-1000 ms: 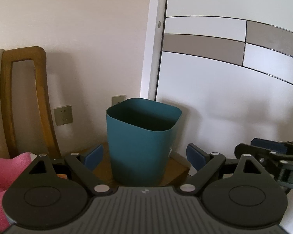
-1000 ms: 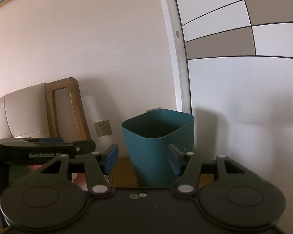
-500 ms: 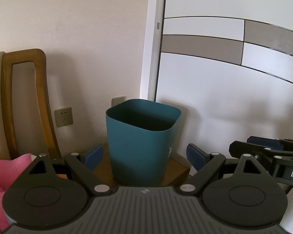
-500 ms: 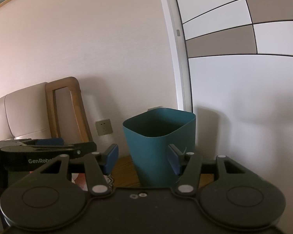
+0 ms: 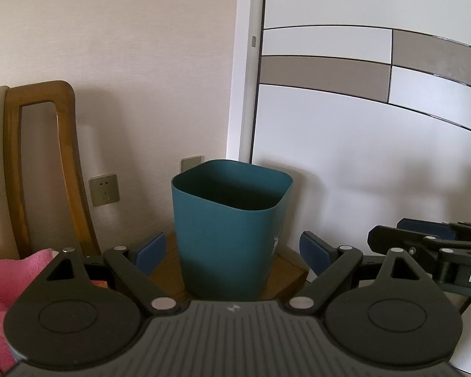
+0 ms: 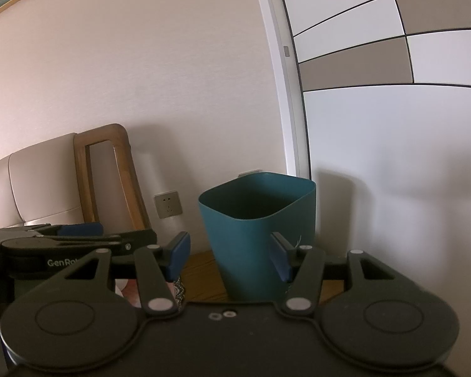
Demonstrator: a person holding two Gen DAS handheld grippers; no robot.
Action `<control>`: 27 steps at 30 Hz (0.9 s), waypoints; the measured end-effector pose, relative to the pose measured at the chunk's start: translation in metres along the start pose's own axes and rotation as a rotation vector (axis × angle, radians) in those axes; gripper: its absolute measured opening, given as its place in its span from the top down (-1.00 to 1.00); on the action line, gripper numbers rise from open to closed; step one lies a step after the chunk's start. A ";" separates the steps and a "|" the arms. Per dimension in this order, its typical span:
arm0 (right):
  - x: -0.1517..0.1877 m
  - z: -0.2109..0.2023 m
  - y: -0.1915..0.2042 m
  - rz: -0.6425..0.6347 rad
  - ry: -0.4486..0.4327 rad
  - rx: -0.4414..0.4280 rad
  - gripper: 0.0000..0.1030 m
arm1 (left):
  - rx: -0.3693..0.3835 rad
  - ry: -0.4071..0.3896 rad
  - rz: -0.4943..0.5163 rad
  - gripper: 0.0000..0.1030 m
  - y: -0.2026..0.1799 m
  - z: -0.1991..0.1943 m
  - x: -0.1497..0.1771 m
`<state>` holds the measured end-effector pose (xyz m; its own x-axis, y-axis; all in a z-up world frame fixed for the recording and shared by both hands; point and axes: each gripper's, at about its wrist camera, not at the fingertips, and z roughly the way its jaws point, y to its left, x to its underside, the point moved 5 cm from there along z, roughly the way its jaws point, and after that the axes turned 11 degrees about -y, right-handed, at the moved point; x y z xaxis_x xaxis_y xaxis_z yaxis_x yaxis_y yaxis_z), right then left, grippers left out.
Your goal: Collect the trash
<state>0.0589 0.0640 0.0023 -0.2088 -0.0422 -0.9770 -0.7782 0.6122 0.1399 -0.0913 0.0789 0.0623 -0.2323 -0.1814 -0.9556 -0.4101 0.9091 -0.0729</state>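
A teal square trash bin stands upright on a wooden surface against the wall; it also shows in the right wrist view. Its inside is dark and I cannot see its contents. My left gripper is open and empty, its blue pads on either side of the bin, in front of it. My right gripper is open and empty, also facing the bin. Each gripper shows at the edge of the other's view: the right one, the left one. No trash is in view.
A wooden chair frame with a beige cushion leans at the left. A pink cloth lies at the lower left. Wall sockets sit behind the bin. A white and grey panelled door fills the right.
Both grippers have drifted slightly; the right gripper has slid a little further left into the left wrist view. Jaws stay open and the bin has not moved.
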 end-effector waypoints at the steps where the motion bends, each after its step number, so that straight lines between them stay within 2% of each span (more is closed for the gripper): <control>1: 0.000 0.000 0.000 0.002 0.001 0.000 -0.06 | 0.001 0.002 -0.001 -0.80 0.000 0.000 0.000; 16: 0.002 0.004 0.005 0.005 0.002 0.007 -0.06 | 0.022 -0.029 -0.001 -0.80 0.003 -0.010 -0.006; 27: 0.004 -0.001 0.004 0.013 -0.005 0.010 -0.07 | 0.028 -0.037 0.053 -0.80 -0.008 -0.013 -0.005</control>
<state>0.0543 0.0661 -0.0012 -0.2162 -0.0306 -0.9759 -0.7696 0.6204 0.1510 -0.0984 0.0679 0.0711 -0.2200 -0.1189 -0.9682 -0.3732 0.9273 -0.0291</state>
